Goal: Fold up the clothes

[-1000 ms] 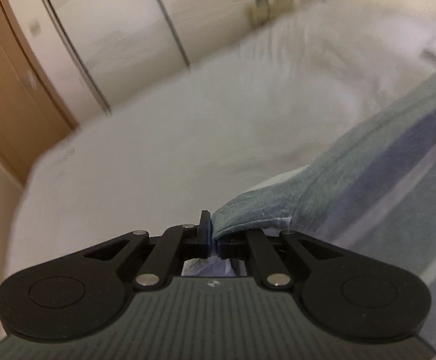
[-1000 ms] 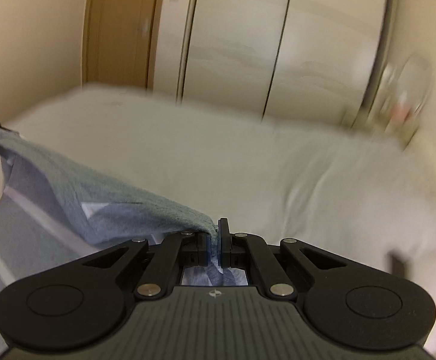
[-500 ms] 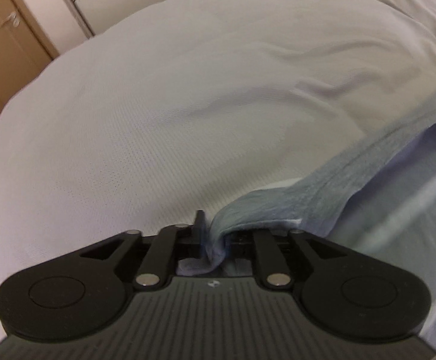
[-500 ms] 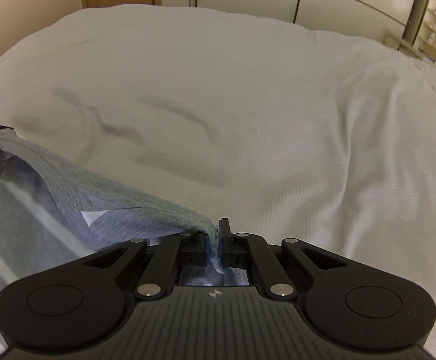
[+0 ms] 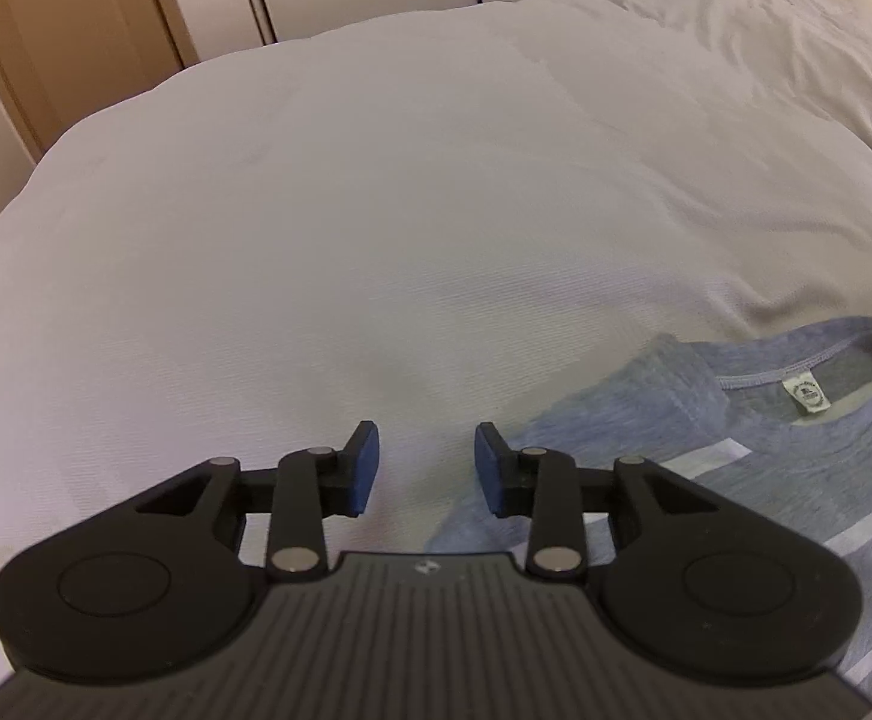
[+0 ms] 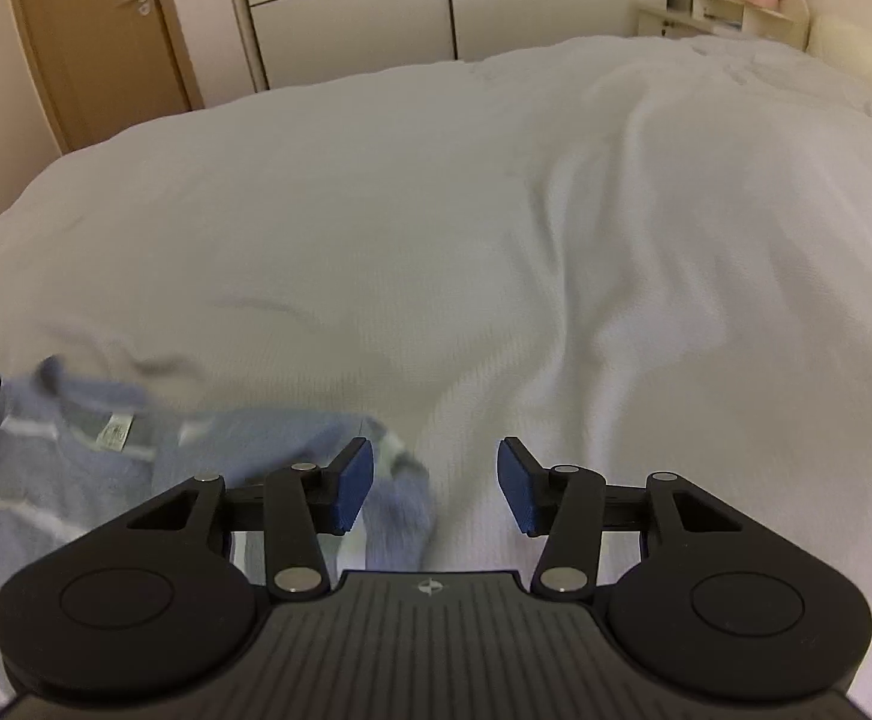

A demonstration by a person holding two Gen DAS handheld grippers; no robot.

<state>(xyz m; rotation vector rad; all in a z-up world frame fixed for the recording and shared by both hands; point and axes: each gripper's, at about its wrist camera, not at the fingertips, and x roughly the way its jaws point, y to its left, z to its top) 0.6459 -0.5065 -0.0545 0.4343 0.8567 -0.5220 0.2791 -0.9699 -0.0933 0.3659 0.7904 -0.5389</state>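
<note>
Blue-grey white-striped shirt (image 5: 736, 450) lying flat, collar tag showing.

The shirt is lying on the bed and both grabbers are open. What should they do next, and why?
Probably the left gripper should pinch the blue striped shirt at its near shoulder. Both grippers are open and empty, the right gripper too, and the shirt lies spread on the bed, collar up, unfolded.

Both the left gripper (image 5: 426, 468) and right gripper (image 6: 434, 483) have let go (jaws now spread), dropping the blue striped shirt (image 5: 736, 456) onto the bed.

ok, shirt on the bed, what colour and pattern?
Heathered blue-grey knit T-shirt with thin white horizontal stripes; clearest in the left wrist view.
</note>
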